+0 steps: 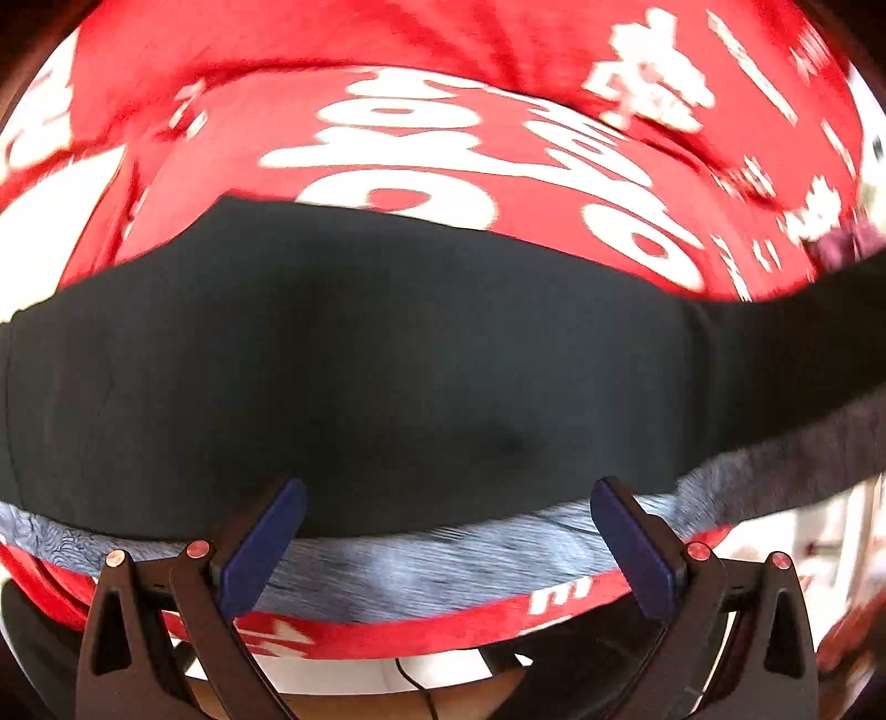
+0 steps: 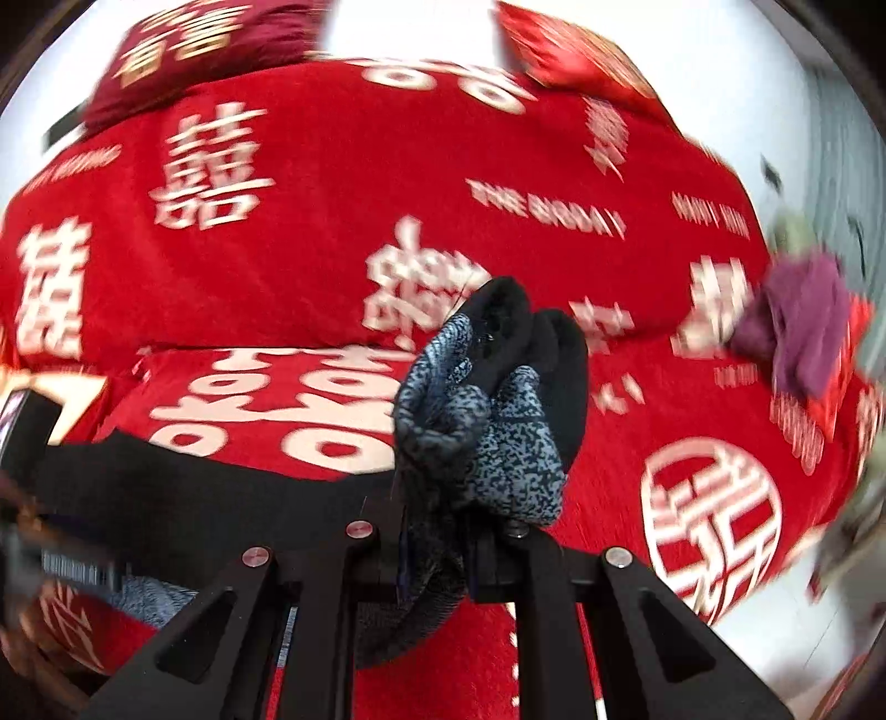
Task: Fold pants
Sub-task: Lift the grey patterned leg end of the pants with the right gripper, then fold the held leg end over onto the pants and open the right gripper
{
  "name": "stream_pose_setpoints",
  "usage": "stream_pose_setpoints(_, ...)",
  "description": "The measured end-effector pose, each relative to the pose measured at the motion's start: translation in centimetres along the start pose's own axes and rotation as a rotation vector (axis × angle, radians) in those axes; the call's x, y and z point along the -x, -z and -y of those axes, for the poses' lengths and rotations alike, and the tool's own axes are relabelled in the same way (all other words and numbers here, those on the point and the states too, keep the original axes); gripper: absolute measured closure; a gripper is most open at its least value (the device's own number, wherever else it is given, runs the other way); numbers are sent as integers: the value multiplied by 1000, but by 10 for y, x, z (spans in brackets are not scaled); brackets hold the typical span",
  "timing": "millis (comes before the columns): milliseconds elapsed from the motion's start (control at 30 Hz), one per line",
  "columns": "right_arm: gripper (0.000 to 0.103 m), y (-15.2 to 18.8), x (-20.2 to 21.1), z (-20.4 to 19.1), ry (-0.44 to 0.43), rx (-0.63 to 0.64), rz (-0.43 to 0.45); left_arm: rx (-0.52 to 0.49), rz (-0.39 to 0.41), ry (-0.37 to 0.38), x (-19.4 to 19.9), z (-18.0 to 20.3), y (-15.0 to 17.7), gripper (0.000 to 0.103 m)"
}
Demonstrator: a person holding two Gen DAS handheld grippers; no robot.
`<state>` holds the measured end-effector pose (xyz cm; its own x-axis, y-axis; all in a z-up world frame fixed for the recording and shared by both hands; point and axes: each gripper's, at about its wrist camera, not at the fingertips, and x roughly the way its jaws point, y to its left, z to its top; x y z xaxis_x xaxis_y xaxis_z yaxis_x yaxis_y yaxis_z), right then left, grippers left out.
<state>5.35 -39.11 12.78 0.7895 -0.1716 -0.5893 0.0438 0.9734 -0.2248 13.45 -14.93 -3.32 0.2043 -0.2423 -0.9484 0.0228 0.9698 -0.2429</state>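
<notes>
— Left wrist view first. What do you make of it?

— The pants [image 1: 354,354] lie across a red bedspread [image 1: 421,44] printed with big white characters. They are black outside with a speckled grey-blue lining showing along the near hem, and they run close to the bed's near edge. The left gripper [image 1: 447,548] hangs just over that hem, its blue pads [image 1: 260,548] spread wide with nothing between them.

— So it isn't holding?

— No, open and empty. The cloth under it looks fairly flat, one broad panel, and off to the right it rises in a taut band towards the other tool.

— And the right wrist view?

— There the right gripper [image 2: 493,515] is clamped on a bunched wad of the pants [image 2: 487,404] — black folds and grey lining crumpled together, lifted clear of the bedspread [image 2: 310,183]. The rest trails down to the left and lies flat near the bed's front edge. Everything is smeared with motion blur, so I can't say how many layers sit in the jaws.

— Anything else on the bed?

— A purple garment [image 2: 797,321] heaped near the right edge, and a dark red cushion [image 2: 183,50] at the far left corner, both well apart from the pants.

— How far along, then?

— Early to middle, I'd judge. One end is gathered and raised, perhaps for carrying over, but I see no neat fold finished — the fold itself, the flattening and the squaring all seem left to do.
</notes>
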Motion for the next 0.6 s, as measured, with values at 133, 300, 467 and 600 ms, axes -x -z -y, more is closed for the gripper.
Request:
stream_pose_setpoints(133, 88, -3, 11, -89, 0, 253, 79, 54, 22, 46, 7, -47, -5, 0)
stream_pose_setpoints(300, 88, 25, -2, -195, -47, 521, 103, 68, 55, 68, 20, -102, -10, 0)
stream_pose_setpoints(467, 88, 63, -20, -273, -68, 747, 120, 78, 42, 58, 15, -135, -7, 0)
stream_pose_setpoints(600, 88, 97, -37, -305, -80, 890, 86, 75, 52, 70, 17, -145, -3, 0)
